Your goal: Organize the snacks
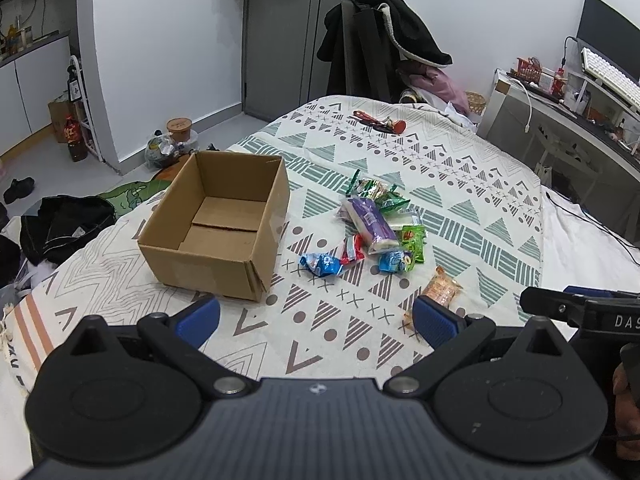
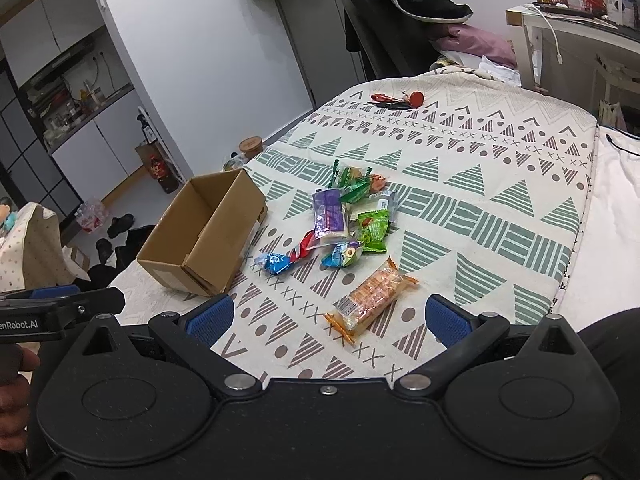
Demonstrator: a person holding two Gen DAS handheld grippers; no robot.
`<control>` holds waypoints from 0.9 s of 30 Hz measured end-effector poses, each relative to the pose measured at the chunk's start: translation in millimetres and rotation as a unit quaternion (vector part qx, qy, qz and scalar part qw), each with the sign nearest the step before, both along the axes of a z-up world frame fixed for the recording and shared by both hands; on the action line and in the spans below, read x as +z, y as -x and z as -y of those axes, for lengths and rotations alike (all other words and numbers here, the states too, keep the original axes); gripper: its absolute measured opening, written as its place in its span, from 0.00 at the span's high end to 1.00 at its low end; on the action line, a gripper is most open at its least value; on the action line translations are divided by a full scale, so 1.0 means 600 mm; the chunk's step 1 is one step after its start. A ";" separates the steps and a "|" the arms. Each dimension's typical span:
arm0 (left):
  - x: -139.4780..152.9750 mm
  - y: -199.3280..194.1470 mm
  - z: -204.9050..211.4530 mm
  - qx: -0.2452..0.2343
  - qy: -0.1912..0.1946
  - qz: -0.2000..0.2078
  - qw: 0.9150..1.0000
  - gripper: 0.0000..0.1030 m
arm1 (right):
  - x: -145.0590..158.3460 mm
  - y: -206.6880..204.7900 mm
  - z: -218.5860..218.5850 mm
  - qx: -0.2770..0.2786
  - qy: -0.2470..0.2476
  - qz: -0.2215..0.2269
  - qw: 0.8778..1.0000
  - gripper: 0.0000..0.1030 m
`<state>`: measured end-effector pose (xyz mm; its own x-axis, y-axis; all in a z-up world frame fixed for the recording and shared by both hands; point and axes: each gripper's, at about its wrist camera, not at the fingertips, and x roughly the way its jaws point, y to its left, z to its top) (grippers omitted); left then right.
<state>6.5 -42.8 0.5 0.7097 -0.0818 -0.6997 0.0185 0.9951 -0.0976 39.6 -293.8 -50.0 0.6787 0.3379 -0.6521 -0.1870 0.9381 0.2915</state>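
Hovering over bed (image 1: 460, 168): left hand-held gripper (image 1: 316, 316) and right hand-held gripper (image 2: 328, 318), both spread wide, empty. One cardboard box (image 1: 218, 220), empty, 11 o'clock. One orange cracker pack (image 2: 370, 294) apart, 12 o'clock of right gripper. Two blue packets (image 1: 322, 264) in snack pile.

Orange snack packet (image 1: 440, 291): near end hidden behind left gripper finger (image 1: 434, 320). Snack pile (image 2: 352, 216): wrapper print illegible. Right gripper (image 1: 580, 312): cut off at frame edge.

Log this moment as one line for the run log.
left gripper: open, empty | right gripper: open, above orange cracker pack | cardboard box: empty | snack pile: beside box
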 end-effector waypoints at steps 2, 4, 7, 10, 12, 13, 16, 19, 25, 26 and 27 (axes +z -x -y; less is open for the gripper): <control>0.000 -0.005 0.001 -0.002 0.002 0.001 1.000 0.01 | 0.000 -0.001 0.000 -0.003 0.000 0.000 1.000 0.00; -0.001 -0.011 0.002 -0.001 0.002 0.001 1.000 0.01 | -0.001 -0.004 -0.001 -0.006 0.000 -0.002 1.000 0.00; -0.004 -0.024 0.000 0.001 0.008 -0.001 1.000 0.01 | -0.004 -0.012 -0.001 -0.013 -0.004 -0.009 1.000 0.00; -0.010 -0.039 -0.004 0.008 0.019 -0.007 1.000 0.01 | -0.013 -0.022 -0.003 -0.019 -0.012 -0.023 0.999 0.00; -0.015 -0.049 -0.006 0.011 0.024 -0.011 1.000 0.01 | -0.017 -0.028 -0.008 -0.016 -0.017 -0.029 0.999 0.00; -0.018 -0.054 -0.006 0.012 0.024 -0.013 1.000 0.01 | -0.019 -0.030 -0.011 -0.017 -0.017 -0.030 0.999 0.00; -0.024 -0.066 -0.007 0.014 0.028 -0.018 0.999 0.02 | -0.024 -0.035 -0.020 -0.022 -0.012 -0.029 0.999 0.00; -0.033 -0.078 -0.005 0.015 0.028 -0.023 0.999 0.03 | -0.031 -0.047 -0.024 -0.036 -0.011 -0.034 0.999 0.01; -0.051 -0.101 0.000 0.017 0.032 -0.034 0.999 0.03 | -0.058 -0.079 -0.021 -0.074 -0.012 -0.071 0.995 0.13; -0.053 -0.106 -0.001 0.017 0.033 -0.035 0.999 0.03 | -0.063 -0.083 -0.020 -0.079 -0.013 -0.076 0.994 0.13; -0.056 -0.111 -0.001 0.018 0.034 -0.037 0.999 0.04 | -0.067 -0.087 -0.020 -0.085 -0.013 -0.081 0.993 0.13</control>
<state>73.1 -42.0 -33.3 0.6595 -0.1053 -0.7442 -0.0276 0.9861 -0.1640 92.0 -281.9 -90.1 0.6145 0.2455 -0.7497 0.0236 0.9442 0.3285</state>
